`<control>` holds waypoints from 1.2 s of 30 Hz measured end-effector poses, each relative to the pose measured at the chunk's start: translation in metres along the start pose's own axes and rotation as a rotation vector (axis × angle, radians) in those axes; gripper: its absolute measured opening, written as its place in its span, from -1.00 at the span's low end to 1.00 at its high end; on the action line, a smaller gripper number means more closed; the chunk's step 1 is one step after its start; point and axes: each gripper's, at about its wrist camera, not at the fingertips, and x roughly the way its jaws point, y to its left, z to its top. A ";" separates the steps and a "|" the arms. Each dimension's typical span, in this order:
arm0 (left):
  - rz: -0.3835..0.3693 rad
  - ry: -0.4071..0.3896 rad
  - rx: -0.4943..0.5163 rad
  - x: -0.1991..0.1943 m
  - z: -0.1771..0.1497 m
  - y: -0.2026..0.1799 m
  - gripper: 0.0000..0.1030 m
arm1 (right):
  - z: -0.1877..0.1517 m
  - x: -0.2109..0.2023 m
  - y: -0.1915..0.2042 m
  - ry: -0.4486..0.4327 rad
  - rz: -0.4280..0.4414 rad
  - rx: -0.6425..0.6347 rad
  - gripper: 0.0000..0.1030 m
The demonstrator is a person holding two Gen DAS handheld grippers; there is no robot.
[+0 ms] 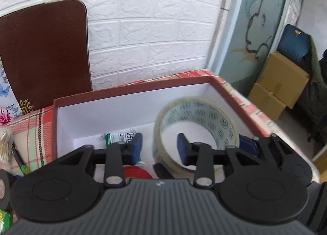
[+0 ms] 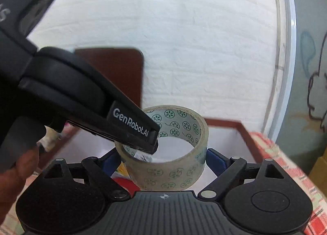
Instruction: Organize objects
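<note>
A roll of clear tape [image 2: 169, 149] with green printed marks hangs over the open red-rimmed white box [image 1: 132, 94]. My right gripper [image 2: 163, 161] is shut on the tape roll, its blue pads pressing the roll's outer sides. My left gripper [image 1: 160, 148] is open; its right finger [image 1: 184, 147] reaches inside the roll's hole and its left finger [image 1: 136, 147] is outside it, and it also shows in the right wrist view [image 2: 132, 130]. The tape also shows in the left wrist view [image 1: 196, 124]. A green-white packet [image 1: 118, 136] and a red item [image 1: 137, 172] lie in the box.
The box stands on a red plaid cloth [image 1: 30, 126]. A brown board [image 1: 43, 51] leans on the white brick wall behind. Small items lie at the left edge [image 1: 6, 143]. Cardboard boxes [image 1: 280, 84] stand on the floor to the right.
</note>
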 end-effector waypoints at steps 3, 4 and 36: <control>0.019 0.041 -0.024 0.020 -0.011 0.009 0.02 | -0.014 0.008 -0.014 0.000 -0.011 0.052 0.77; 0.014 0.042 -0.033 0.022 -0.015 0.011 0.08 | -0.019 0.008 -0.017 -0.001 -0.002 0.065 0.77; 0.180 -0.396 0.099 -0.269 0.035 0.071 0.41 | 0.034 -0.147 0.042 -0.368 0.285 0.131 0.97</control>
